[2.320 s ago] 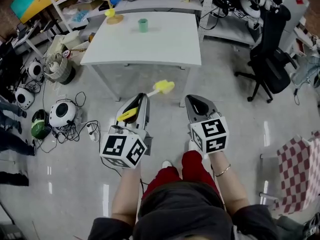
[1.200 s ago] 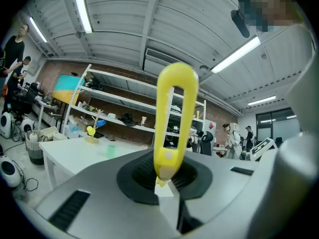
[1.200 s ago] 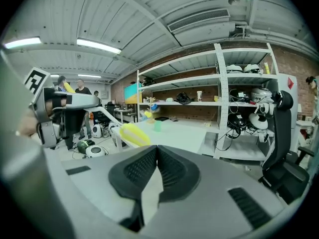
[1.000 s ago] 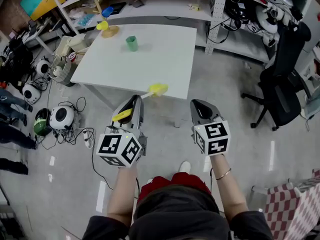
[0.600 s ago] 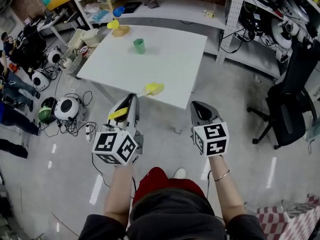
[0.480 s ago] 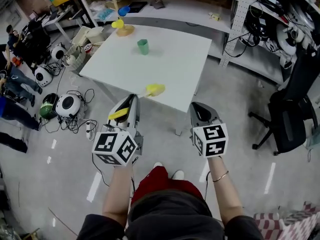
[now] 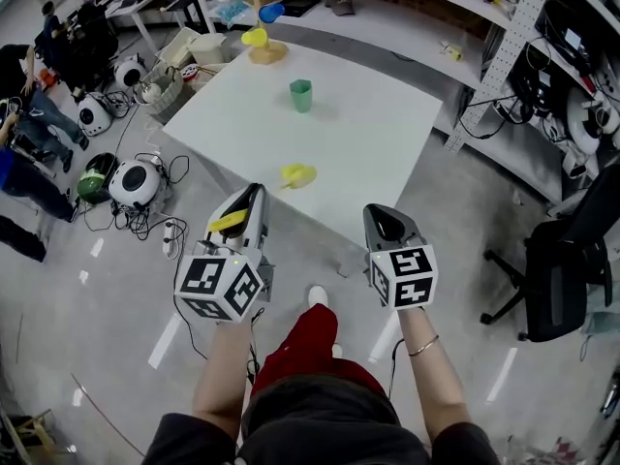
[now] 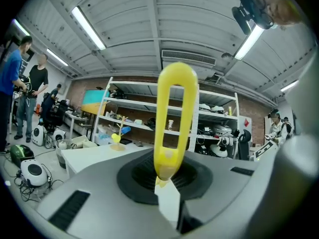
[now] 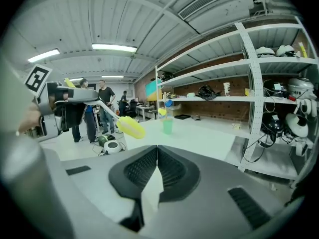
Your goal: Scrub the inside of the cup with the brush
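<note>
Brush [image 7: 297, 174] first: its yellow head hangs over the near edge of the white table [image 7: 387, 153]. The green cup [image 7: 301, 95] stands upright farther in, well apart from the head, with bare tabletop between the two. I have the left gripper [image 7: 254, 194] clamped on the brush's yellow looped handle; in the left gripper view the handle rises straight up from between the jaws. The right gripper [image 7: 380, 213] sits beside the left one, apart from it and short of the table edge, its jaws pressed together with nothing between them. Past the cup, at the table's far corner, I see a small wooden stand [image 7: 263, 42] carrying a yellow piece and a blue one. Shelving [image 7: 407, 13] runs behind the table. On the floor to the left lie round white devices [image 7: 136, 182] among cables, and a black office chair [image 7: 557, 279] stands off to the right.
</note>
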Motion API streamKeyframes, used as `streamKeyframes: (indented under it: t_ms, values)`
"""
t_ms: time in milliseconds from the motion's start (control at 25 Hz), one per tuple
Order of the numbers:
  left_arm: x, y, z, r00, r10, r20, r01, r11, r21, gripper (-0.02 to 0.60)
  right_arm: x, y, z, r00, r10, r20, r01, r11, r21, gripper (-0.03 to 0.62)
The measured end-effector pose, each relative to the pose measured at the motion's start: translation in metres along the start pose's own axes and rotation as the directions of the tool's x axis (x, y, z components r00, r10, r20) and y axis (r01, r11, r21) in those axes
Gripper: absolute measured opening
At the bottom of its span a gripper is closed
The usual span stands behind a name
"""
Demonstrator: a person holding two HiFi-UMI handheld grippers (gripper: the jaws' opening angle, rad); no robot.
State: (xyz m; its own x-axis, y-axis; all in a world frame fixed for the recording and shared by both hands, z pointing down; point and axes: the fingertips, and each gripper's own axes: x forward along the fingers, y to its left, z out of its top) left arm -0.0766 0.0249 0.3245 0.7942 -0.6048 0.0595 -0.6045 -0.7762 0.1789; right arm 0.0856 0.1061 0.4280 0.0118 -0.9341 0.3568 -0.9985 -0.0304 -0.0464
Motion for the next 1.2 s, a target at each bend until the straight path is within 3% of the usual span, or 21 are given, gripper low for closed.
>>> streamKeyframes:
  t_ms: [640,1200]
  values:
    - [0.127,0.107,0.004,0.997,0.073,-0.009,-0.073,0.995,-0.064,0.038,0.180,-0.034,0.052,0.995,0.085,-0.048,-0.087,0.996,-0.029,0.020]
    - [0.174,0.172,0.013,0.992,0.125,0.019,-0.123,0.987,-0.100,0.038,0.308,-0.042,0.073,0.988,0.114,-0.106,-0.119,0.992,-0.049,0.029]
